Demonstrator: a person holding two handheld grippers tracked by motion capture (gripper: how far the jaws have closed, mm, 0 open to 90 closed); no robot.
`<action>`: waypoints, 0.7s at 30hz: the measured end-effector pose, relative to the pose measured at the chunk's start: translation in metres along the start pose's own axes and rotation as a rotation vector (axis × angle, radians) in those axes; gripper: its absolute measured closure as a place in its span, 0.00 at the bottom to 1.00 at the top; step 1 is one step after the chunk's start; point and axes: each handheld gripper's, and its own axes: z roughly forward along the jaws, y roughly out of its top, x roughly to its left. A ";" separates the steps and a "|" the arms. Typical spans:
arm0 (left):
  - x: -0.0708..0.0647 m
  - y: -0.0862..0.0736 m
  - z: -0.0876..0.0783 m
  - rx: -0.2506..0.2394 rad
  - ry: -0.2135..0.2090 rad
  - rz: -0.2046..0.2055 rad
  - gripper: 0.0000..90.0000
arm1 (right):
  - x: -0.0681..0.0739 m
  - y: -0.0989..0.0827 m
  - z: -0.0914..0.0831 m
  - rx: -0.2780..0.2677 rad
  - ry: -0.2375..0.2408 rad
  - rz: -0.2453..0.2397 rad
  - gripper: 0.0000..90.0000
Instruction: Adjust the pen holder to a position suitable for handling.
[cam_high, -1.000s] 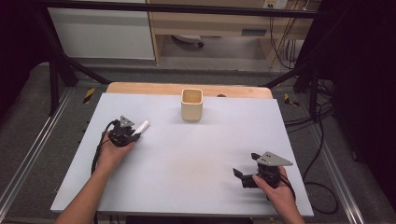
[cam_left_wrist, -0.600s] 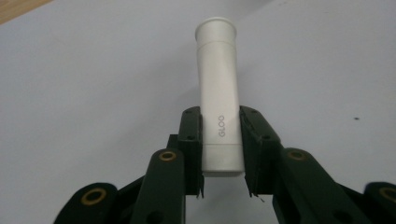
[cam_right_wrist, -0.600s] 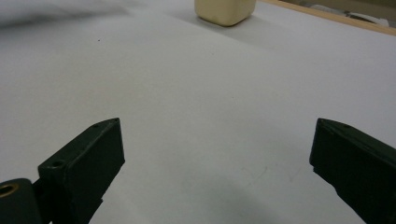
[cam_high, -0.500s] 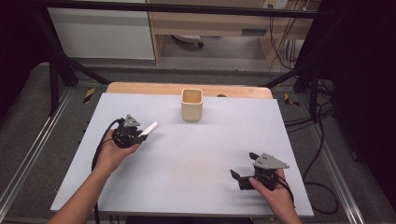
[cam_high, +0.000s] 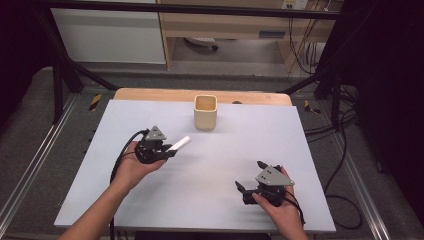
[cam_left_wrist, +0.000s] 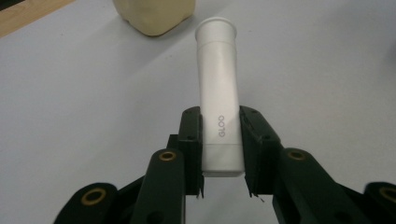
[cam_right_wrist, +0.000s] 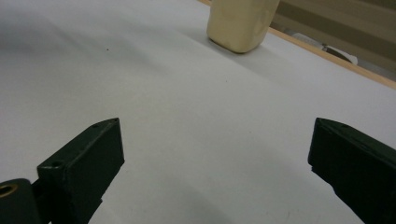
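Note:
My left gripper (cam_high: 169, 151) (cam_left_wrist: 220, 154) is shut on a white glue stick (cam_high: 179, 145) (cam_left_wrist: 218, 98), which points out from the jaws toward a cream square cup (cam_high: 205, 112) (cam_left_wrist: 154, 16). The stick is held above the white table top, left of centre, short of the cup. My right gripper (cam_high: 250, 176) (cam_right_wrist: 215, 154) stands open low over the table near the front right, its jaws wide apart with nothing between them. The cup (cam_right_wrist: 240, 23) stands upright at the back middle of the table.
The white table top (cam_high: 210, 170) has a wooden strip (cam_high: 150, 94) along its far edge. Black frame posts (cam_high: 60, 70) and cables (cam_high: 330, 125) stand around the table on the grey floor.
My left hand has carried the glue stick up and to the right, toward the cup. My right hand has shifted slightly left and farther onto the table.

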 end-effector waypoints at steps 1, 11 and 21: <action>-0.002 0.001 0.000 0.001 -0.002 0.005 0.80 | 0.000 0.000 0.000 0.000 0.000 0.000 0.04; -0.020 0.011 -0.004 0.032 -0.040 0.057 0.80 | 0.017 0.020 0.025 0.054 0.023 -0.180 0.06; -0.040 0.024 -0.002 0.063 -0.083 0.084 0.80 | 0.027 0.020 0.031 0.032 0.002 -0.238 0.05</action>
